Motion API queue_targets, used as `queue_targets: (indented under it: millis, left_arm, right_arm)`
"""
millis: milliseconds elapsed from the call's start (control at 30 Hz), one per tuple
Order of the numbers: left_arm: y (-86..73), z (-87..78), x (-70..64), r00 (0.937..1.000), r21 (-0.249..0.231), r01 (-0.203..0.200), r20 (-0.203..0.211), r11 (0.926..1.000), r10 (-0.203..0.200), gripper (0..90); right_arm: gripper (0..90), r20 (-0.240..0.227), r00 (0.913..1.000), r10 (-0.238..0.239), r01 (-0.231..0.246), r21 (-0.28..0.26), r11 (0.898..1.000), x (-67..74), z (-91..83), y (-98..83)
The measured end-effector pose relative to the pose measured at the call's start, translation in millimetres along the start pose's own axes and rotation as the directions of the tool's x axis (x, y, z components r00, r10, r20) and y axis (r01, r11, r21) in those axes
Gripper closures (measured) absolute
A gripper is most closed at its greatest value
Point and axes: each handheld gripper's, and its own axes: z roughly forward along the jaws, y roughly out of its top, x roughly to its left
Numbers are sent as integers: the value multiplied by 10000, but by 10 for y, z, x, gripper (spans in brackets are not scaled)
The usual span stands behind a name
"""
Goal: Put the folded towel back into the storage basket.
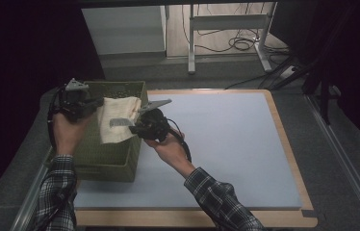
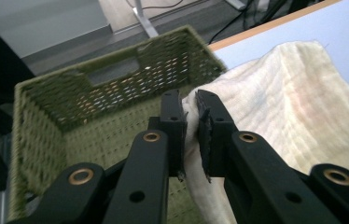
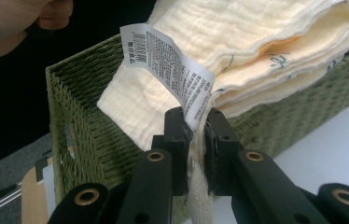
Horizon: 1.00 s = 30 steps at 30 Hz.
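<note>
Holding a folded cream muslin cloth [image 1: 115, 119] over the green woven basket [image 1: 105, 163], I have both tongs clamped on it: the left tongs [image 2: 190, 122] pinch one edge, and the right tongs [image 3: 195, 135] pinch the opposite edge just below its white care label [image 3: 168, 63].

From the high view, the cloth spans between my two hands, its long axis running across the basket's right rim, so that part hangs above the basket's opening and part drapes down the outer right wall. The left tongs [image 1: 93, 102] sit over the basket's far left portion; the right tongs [image 1: 137, 122] sit just outside the right wall, above the grey-blue mat [image 1: 226, 144] covering the counter [image 1: 291, 144]. The cloth lies dead ahead of each pair of jaws, so neither hand is nearer; they share it.

My judgement is that the coming move turns on carrying the right-hand edge leftward over the rim so the whole fold clears the wall and sinks inside. In the left gripper view the basket's interior looks bare, with room enough. The rim under the drape is the snag risk. To the right, the mat is open for swinging out if I need a second approach.
</note>
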Motion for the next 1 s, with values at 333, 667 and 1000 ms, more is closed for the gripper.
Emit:
queue_targets:
  millis: [333,667,1000]
  left_arm:
    - [-151,16,190,9988,-86,372,-309,9993,-374,818]
    - [-344,107,325,9973,113,653,-350,9978,-649,816]
    - [-533,148,360,9978,587,644,-172,9962,-635,812]
  right_arm:
    - [806,77,9999,-118,115,410,9991,140,365,46]
    - [803,78,9999,88,-96,984,9951,222,661,2]
    - [797,32,10000,60,-64,1528,9882,360,790,-73]
